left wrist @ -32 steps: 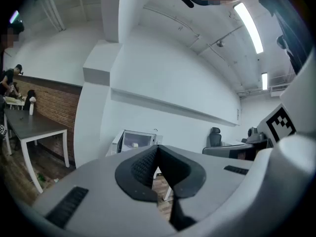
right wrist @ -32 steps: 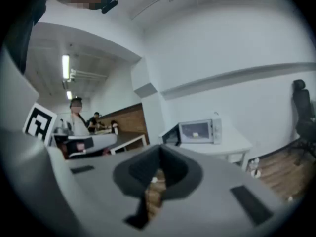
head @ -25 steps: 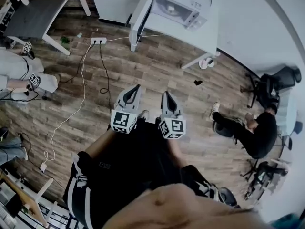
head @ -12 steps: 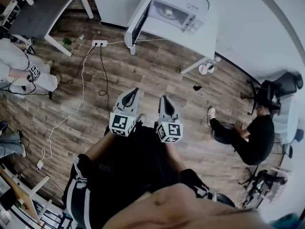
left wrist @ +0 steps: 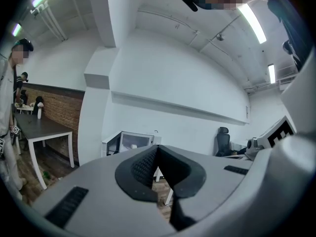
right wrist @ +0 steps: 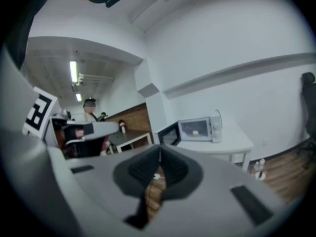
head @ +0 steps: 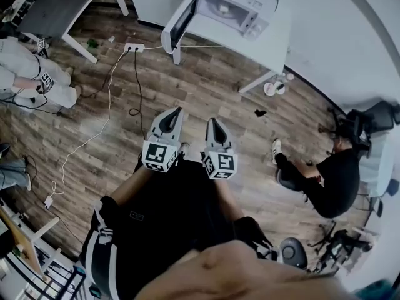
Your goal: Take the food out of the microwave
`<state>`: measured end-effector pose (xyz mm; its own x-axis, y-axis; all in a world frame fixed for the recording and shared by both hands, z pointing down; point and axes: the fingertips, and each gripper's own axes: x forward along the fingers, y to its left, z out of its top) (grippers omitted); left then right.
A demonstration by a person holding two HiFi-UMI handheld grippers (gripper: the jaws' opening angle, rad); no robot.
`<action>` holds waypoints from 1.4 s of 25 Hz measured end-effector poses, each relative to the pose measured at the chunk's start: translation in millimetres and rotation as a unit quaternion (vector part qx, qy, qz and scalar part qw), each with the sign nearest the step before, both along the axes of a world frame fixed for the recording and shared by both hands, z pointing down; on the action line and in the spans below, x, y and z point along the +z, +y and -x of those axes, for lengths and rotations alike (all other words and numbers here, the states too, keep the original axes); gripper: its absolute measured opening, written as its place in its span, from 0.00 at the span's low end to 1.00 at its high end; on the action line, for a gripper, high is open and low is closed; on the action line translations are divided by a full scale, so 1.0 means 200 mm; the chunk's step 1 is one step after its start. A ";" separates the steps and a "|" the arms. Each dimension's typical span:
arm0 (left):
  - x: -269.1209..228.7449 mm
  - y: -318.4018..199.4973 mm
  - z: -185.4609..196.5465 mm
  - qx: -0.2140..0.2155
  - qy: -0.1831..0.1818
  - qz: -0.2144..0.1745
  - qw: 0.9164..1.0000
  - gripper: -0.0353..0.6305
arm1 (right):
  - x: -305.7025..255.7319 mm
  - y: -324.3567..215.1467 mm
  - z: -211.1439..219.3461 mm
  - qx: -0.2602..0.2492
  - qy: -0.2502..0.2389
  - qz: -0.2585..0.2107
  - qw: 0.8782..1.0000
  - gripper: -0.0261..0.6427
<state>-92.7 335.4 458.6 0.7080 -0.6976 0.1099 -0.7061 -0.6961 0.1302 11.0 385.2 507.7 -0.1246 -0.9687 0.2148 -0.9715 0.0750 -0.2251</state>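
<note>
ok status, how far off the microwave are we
Both shut, empty: left tongs, right tongs. Across the room, microwave on white table, door open, food inside, not yet reached. Power strip and cables on floor, left of path.

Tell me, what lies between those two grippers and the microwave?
Head view: wooden floor, crossed by one white cable near the table bearing the microwave.

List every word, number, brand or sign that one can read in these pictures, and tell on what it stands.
No text can be read anywhere.
On the left marker cube and the right marker cube: black-and-white square patterns only, no letters.
On the microwave, the control panel: too small to read.
On the person's dark shorts, a small patch: too blurred to read.
</note>
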 end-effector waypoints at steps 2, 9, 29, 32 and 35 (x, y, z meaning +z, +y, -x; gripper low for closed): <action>-0.01 0.00 -0.03 0.003 0.002 -0.005 1.000 0.10 | 0.00 0.01 -0.02 0.000 0.000 -0.002 1.000 0.09; -0.02 0.01 -0.10 0.015 0.000 -0.013 1.000 0.10 | -0.03 0.02 -0.11 0.018 -0.004 -0.016 1.000 0.09; 0.09 -0.43 -0.24 0.013 0.007 0.010 1.000 0.10 | 0.03 -0.43 -0.18 0.005 0.006 0.002 1.000 0.09; 0.08 -0.57 -0.28 0.015 0.011 0.011 1.000 0.10 | 0.02 -0.56 -0.20 0.002 0.010 0.003 1.000 0.09; 0.09 -0.72 -0.32 0.020 0.012 0.013 1.000 0.10 | 0.03 -0.70 -0.23 0.003 0.012 0.007 1.000 0.09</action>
